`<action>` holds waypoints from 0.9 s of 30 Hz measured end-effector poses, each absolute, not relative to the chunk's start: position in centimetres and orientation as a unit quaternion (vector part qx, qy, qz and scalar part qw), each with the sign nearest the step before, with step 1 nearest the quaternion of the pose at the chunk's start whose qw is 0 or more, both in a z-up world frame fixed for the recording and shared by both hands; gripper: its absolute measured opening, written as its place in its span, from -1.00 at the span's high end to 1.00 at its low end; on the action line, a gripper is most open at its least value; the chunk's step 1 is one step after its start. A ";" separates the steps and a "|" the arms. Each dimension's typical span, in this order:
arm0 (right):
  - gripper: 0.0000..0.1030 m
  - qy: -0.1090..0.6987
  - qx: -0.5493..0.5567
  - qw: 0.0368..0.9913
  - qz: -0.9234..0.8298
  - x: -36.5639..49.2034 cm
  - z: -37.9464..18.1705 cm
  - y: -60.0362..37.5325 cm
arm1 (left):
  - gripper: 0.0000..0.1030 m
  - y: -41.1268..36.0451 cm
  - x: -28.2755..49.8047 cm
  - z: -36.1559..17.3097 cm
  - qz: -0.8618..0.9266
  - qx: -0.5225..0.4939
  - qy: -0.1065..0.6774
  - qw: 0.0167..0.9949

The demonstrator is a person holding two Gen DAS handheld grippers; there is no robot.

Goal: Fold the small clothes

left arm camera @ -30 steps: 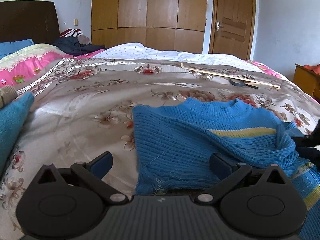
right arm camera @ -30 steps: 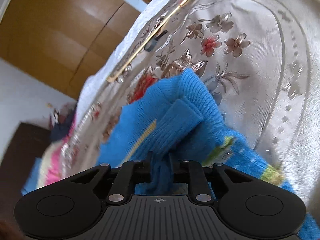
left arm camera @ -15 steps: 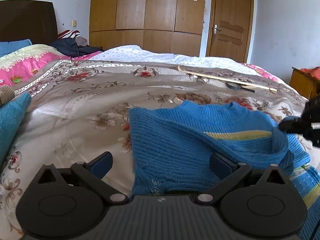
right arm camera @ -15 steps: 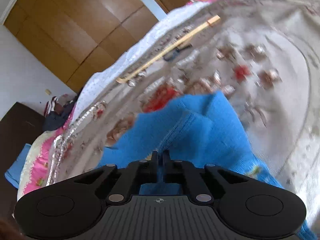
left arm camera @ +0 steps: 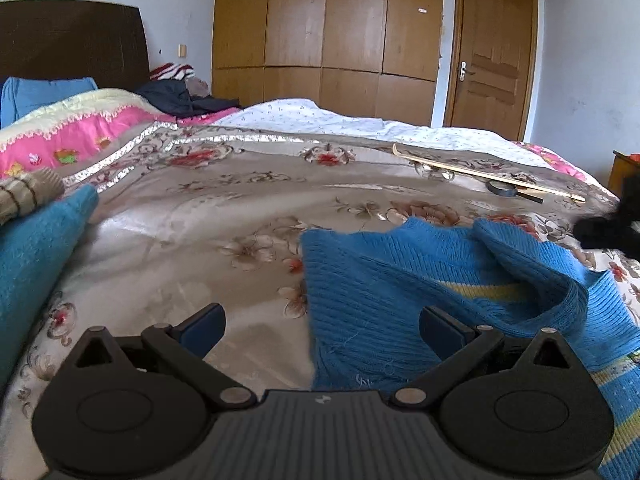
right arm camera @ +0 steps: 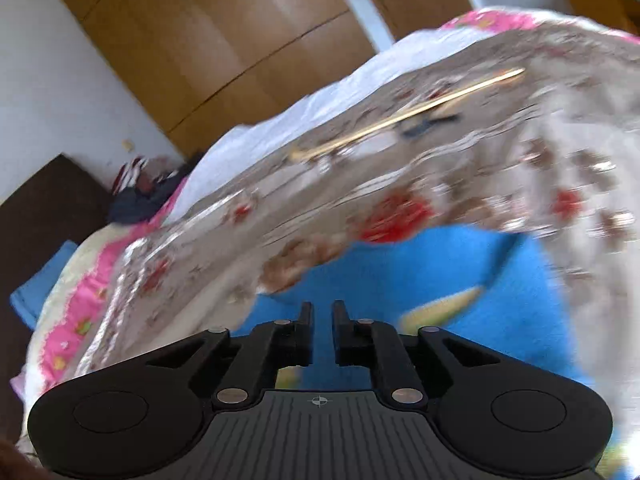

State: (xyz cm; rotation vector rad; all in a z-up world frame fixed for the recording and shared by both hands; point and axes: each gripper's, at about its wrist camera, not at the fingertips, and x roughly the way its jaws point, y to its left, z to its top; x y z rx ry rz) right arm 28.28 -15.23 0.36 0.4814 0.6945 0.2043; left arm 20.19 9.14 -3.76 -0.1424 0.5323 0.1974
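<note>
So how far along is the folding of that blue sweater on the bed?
Partly done. One side of the blue sweater already lies folded over its yellow stripe. The right gripper is opening above it with nothing between its fingers; the left gripper hangs open at the near edge. The striped sleeve remains unfolded, and the teal garment waits beside.

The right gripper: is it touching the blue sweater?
Apart. In the right wrist view the right gripper's opening jaws hold nothing; the blue sweater lies below.

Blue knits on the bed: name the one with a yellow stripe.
The bright blue ribbed sweater in front of the left gripper, spread on the floral bedspread. The teal garment at the far left is plain.
</note>
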 end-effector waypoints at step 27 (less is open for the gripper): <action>0.85 0.367 0.305 0.869 0.134 33.6 -2.6 -15.7 | -1.00 8.6 20.5 -4.5 0.089 -0.062 0.263 0.959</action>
